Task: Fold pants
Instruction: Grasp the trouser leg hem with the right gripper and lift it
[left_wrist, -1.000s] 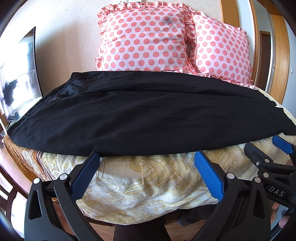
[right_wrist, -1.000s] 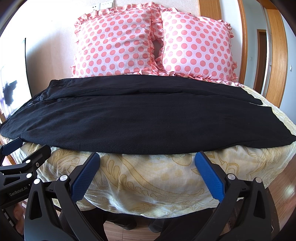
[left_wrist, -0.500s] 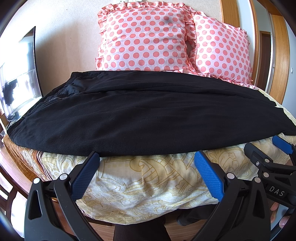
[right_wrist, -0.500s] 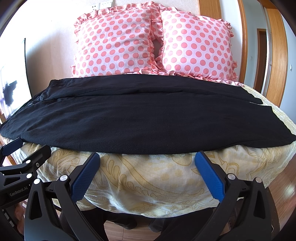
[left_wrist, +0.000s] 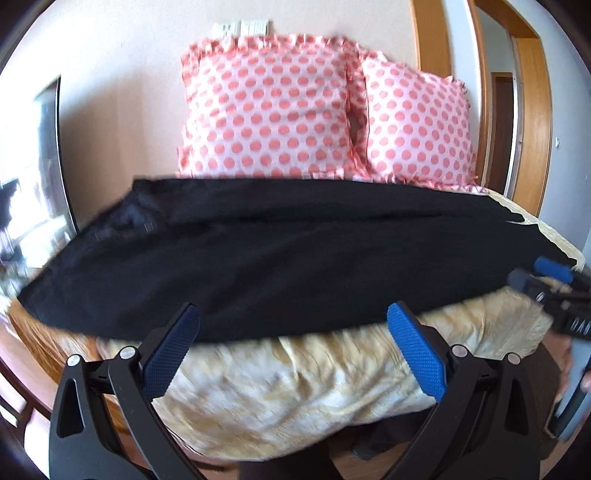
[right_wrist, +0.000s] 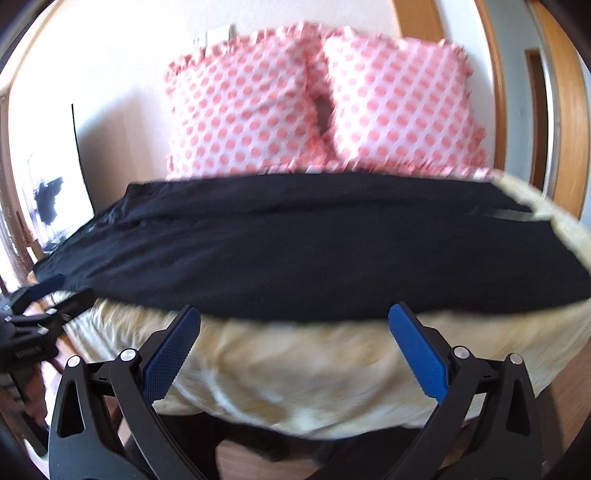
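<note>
The left gripper (left_wrist: 291, 325) has its blue-padded fingers (left_wrist: 173, 350) spread wide with nothing between them; their tips sit at the near hem of the black pants (left_wrist: 280, 258), and whether they touch the cloth cannot be told through the blur. The right gripper (right_wrist: 293, 325) is likewise released, its fingers (right_wrist: 417, 350) parted and empty at the same near edge of the pants (right_wrist: 295, 251).

The pants lie flat, stretched left to right across the bed (left_wrist: 295, 387), covering most of its top and ending just short of the pale yellow patterned bedspread that drapes over the near side. A lengthwise fold line runs along the far half of the garment.

The left view shows the right gripper (left_wrist: 550, 280) at its right edge, close to the right end of the pants, with part of a hand below it. The right view shows the left gripper (right_wrist: 40, 295) at its left edge, by the left end of the pants.

Beyond the pants two pink polka-dot pillows (left_wrist: 269, 107) stand against the far wall. The left view shows a dark-framed screen (left_wrist: 40, 177) far left more fully; the right view catches only a bright slice of it (right_wrist: 51, 192). Wooden door frames (right_wrist: 554, 110) stand at far right in both views. Both views are blurred.
</note>
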